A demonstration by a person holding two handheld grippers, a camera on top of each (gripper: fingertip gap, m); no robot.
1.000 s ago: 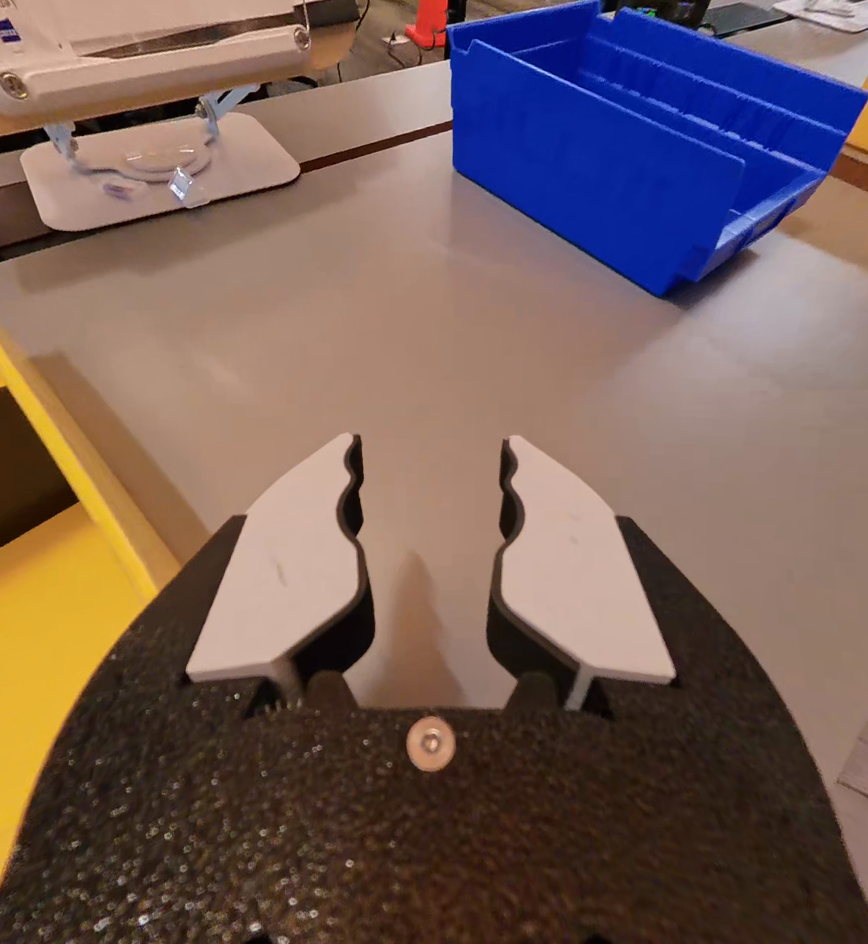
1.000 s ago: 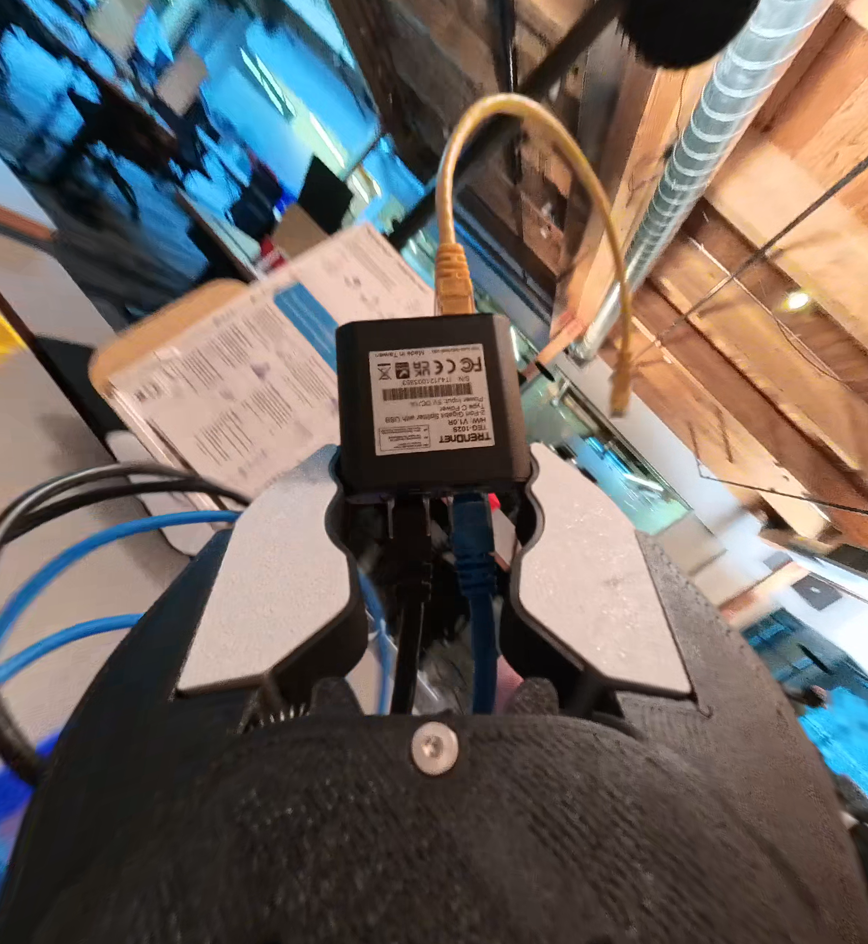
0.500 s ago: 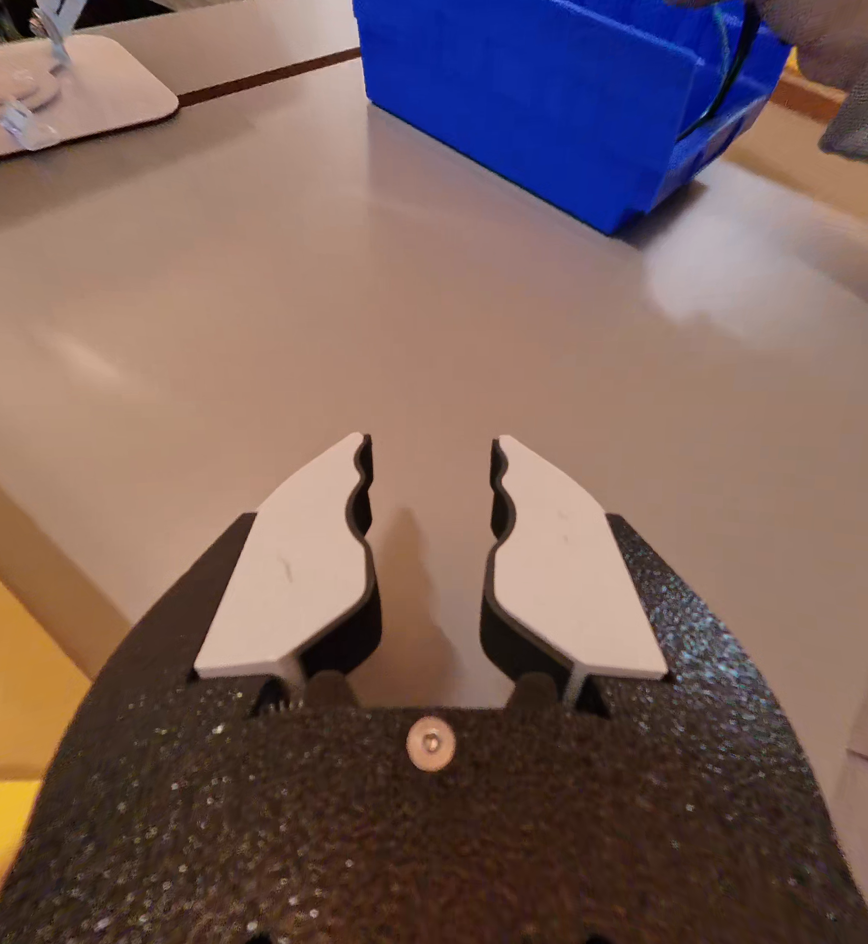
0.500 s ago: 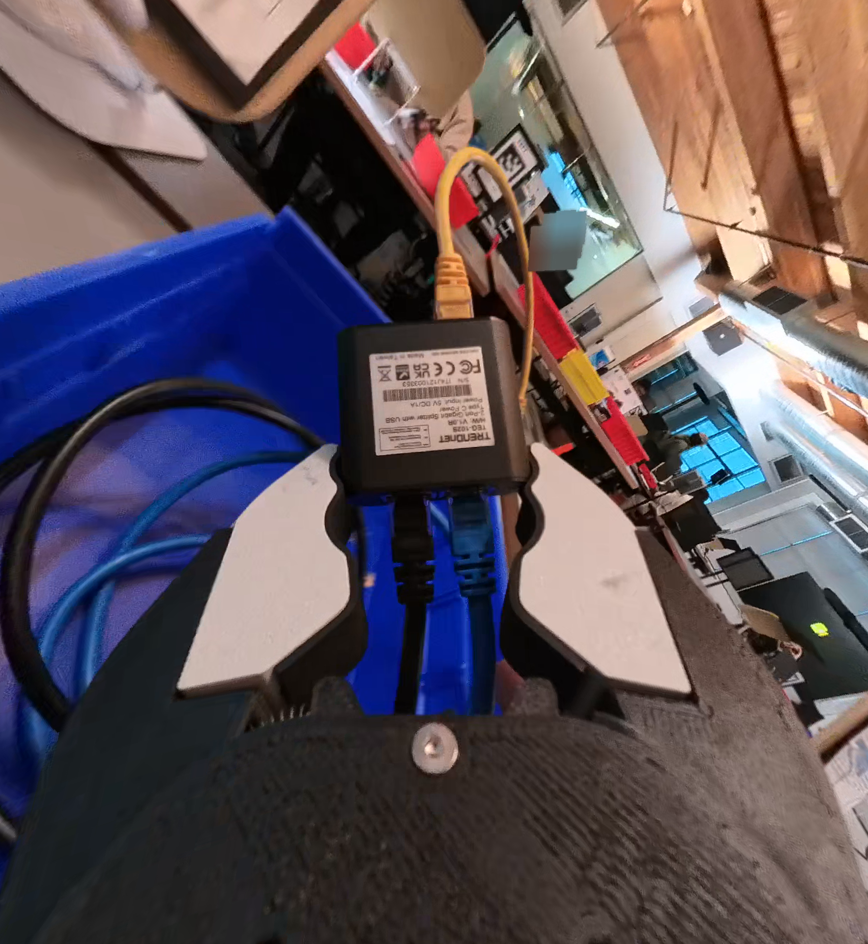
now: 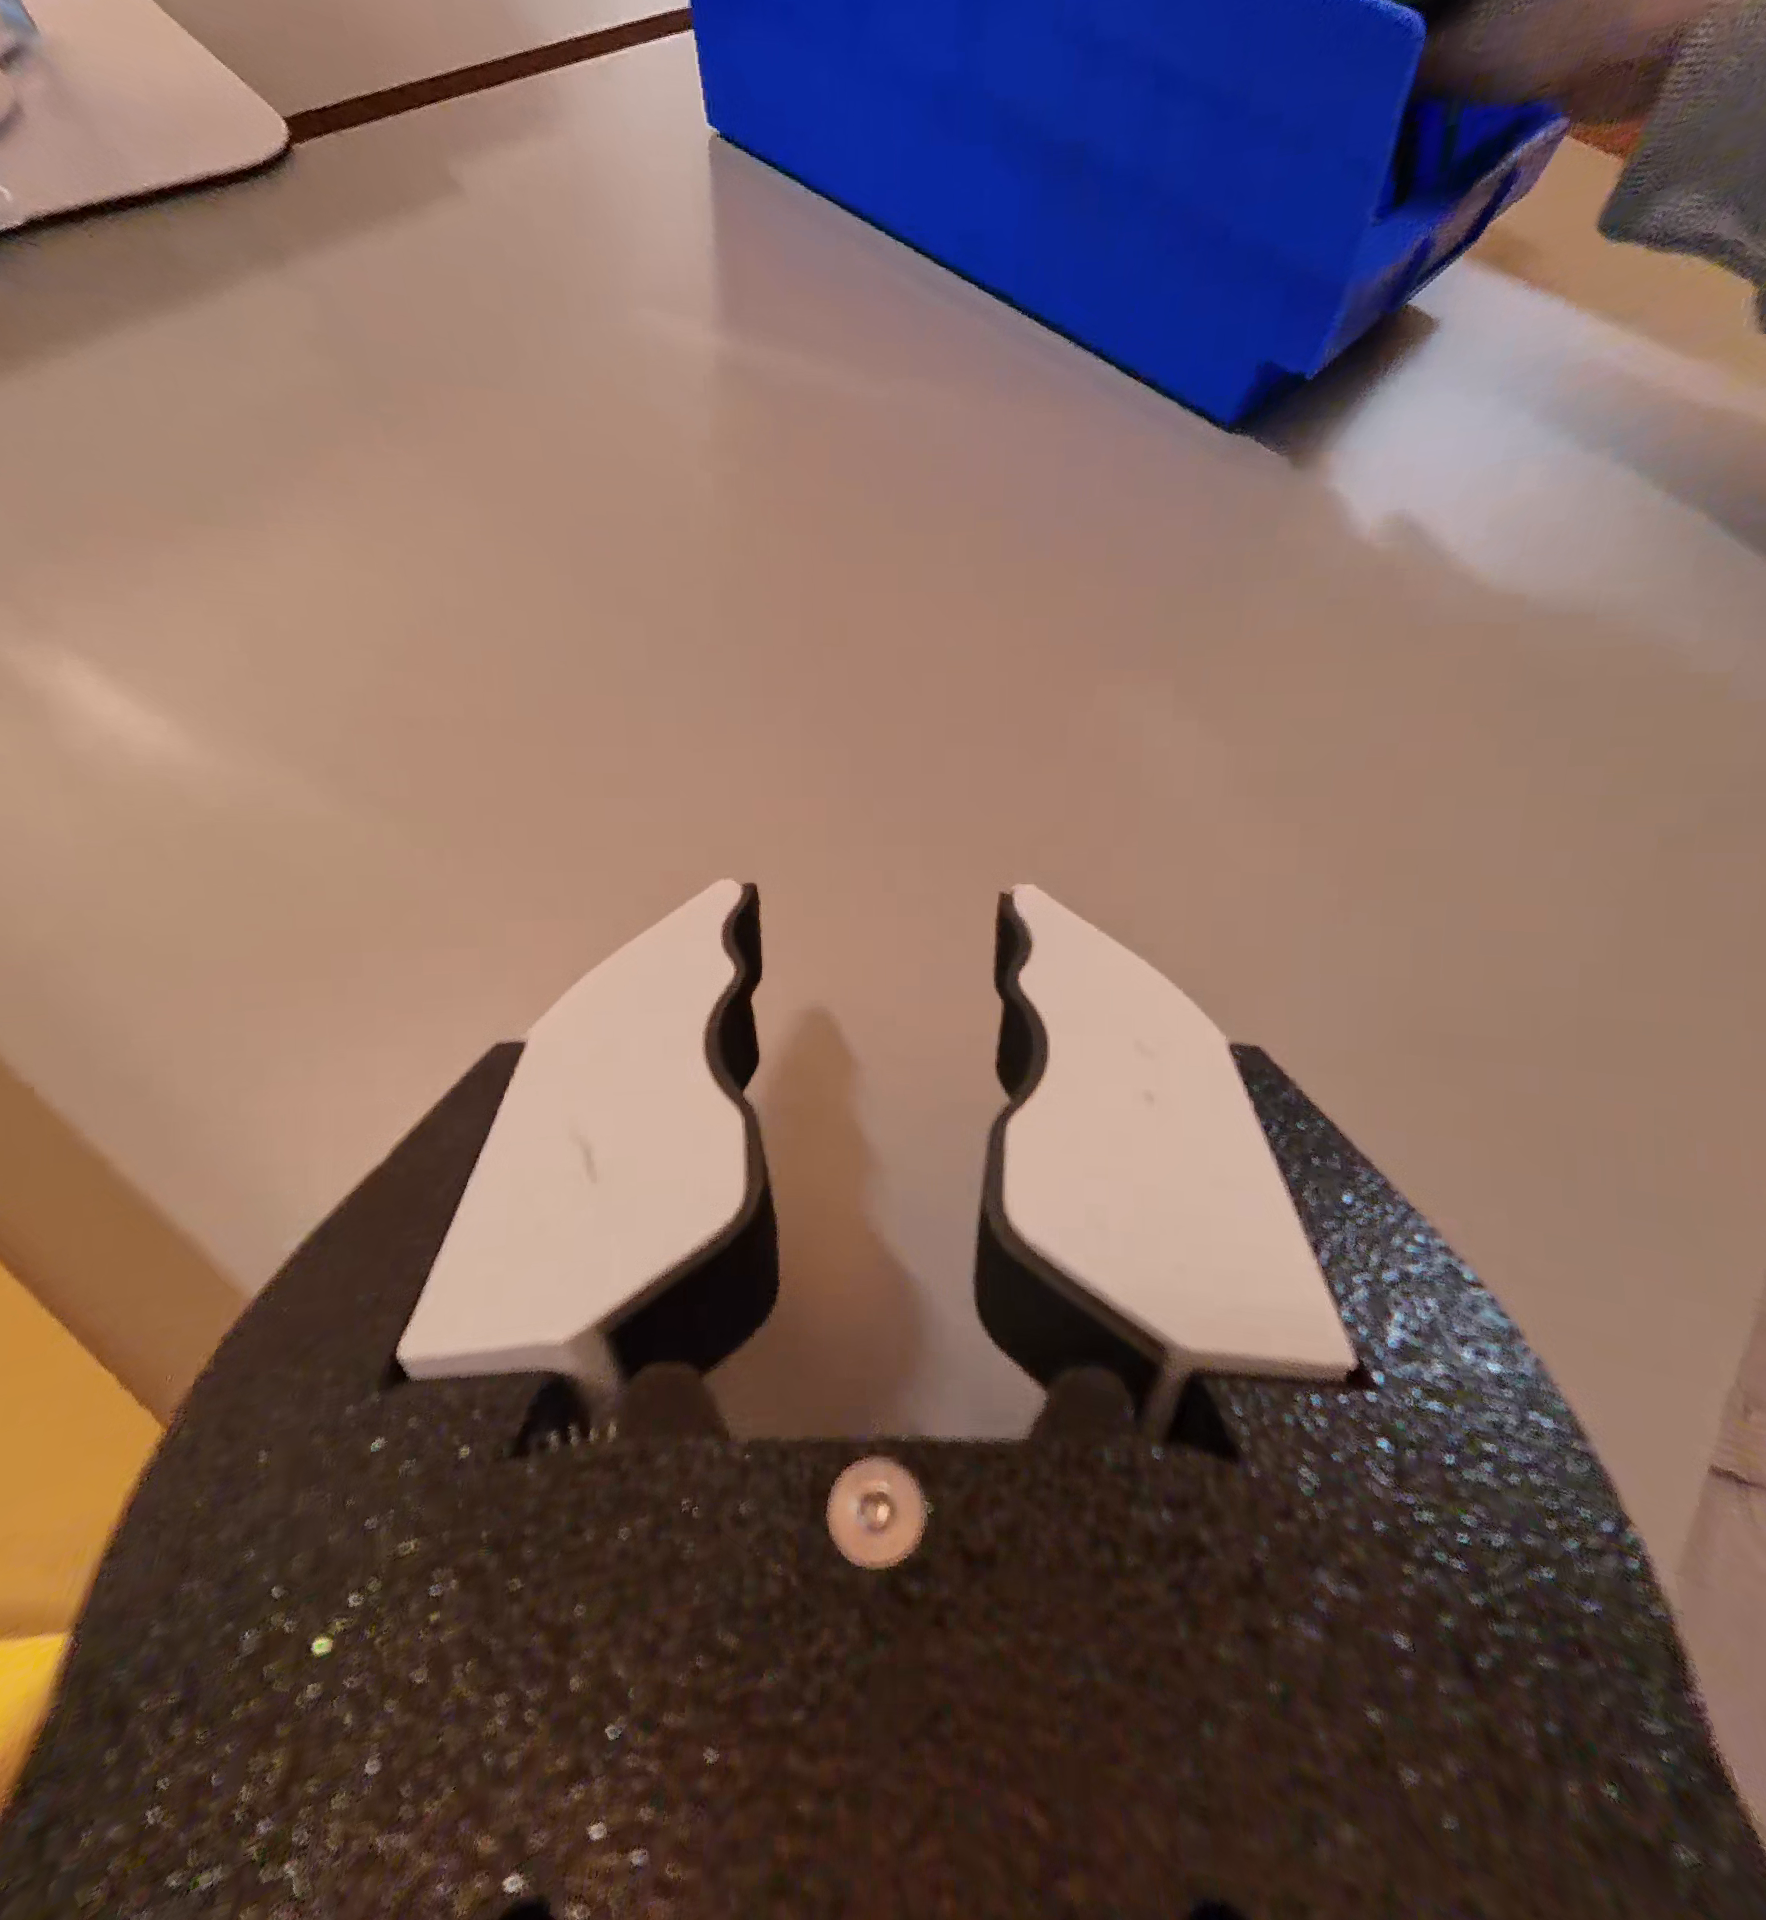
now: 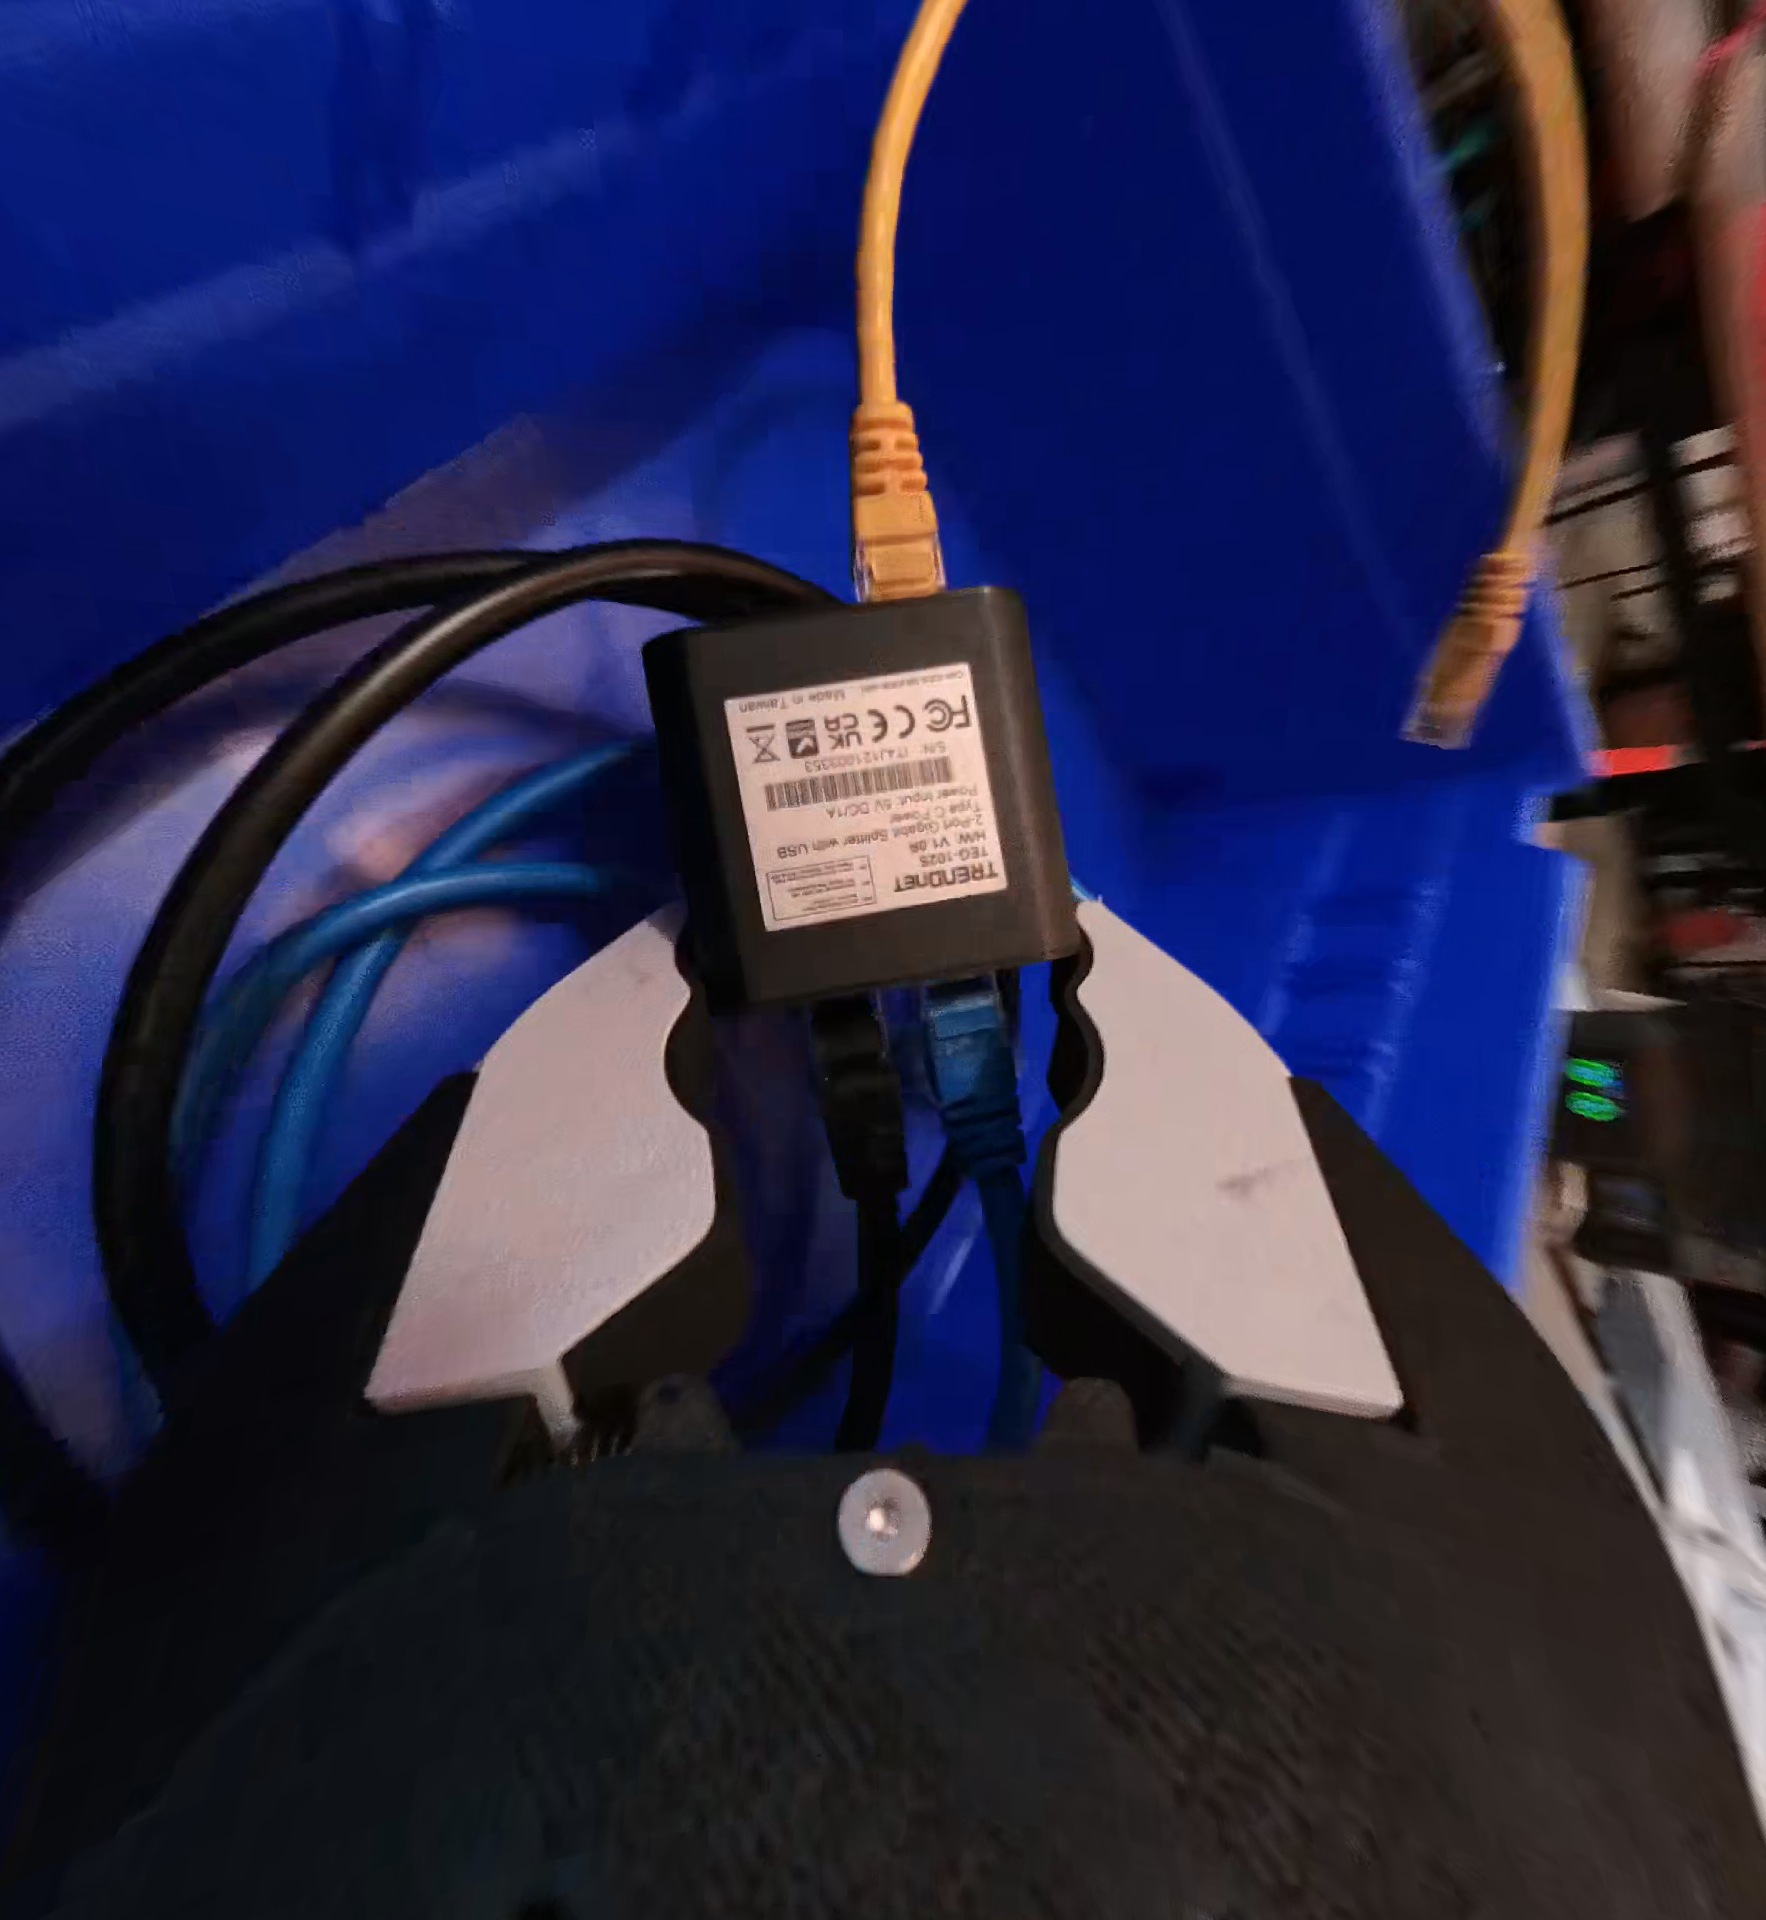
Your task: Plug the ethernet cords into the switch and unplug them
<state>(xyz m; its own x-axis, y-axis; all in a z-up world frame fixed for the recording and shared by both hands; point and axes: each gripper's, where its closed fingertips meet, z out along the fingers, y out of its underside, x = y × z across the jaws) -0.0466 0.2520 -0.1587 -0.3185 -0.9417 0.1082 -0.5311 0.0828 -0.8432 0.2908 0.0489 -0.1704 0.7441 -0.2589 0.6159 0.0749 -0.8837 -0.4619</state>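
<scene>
- Hovering over the grey tabletop (image 5: pixel 858 623), the left gripper (image 5: pixel 877 904) was empty, fingers parted with a clear gap.
- Blue bin (image 5: pixel 1066 177) sat at the far right of that table; a person's grey sleeve (image 5: pixel 1731 177) reached at its far end.
- Right gripper (image 6: pixel 884 935) was over the blue bin's inside (image 6: pixel 339 260); its fingertips flanked the near end of the black switch (image 6: pixel 858 790), white label up. Contact unclear: can't tell if clenched or released.
- Yellow ethernet cord (image 6: pixel 889 488) was plugged into the switch's far end, its other plug (image 6: pixel 1471 665) dangling free.
- Black cord (image 6: pixel 858 1101) and blue cord (image 6: pixel 972 1070) were plugged into the near end, looping off left inside the bin.
</scene>
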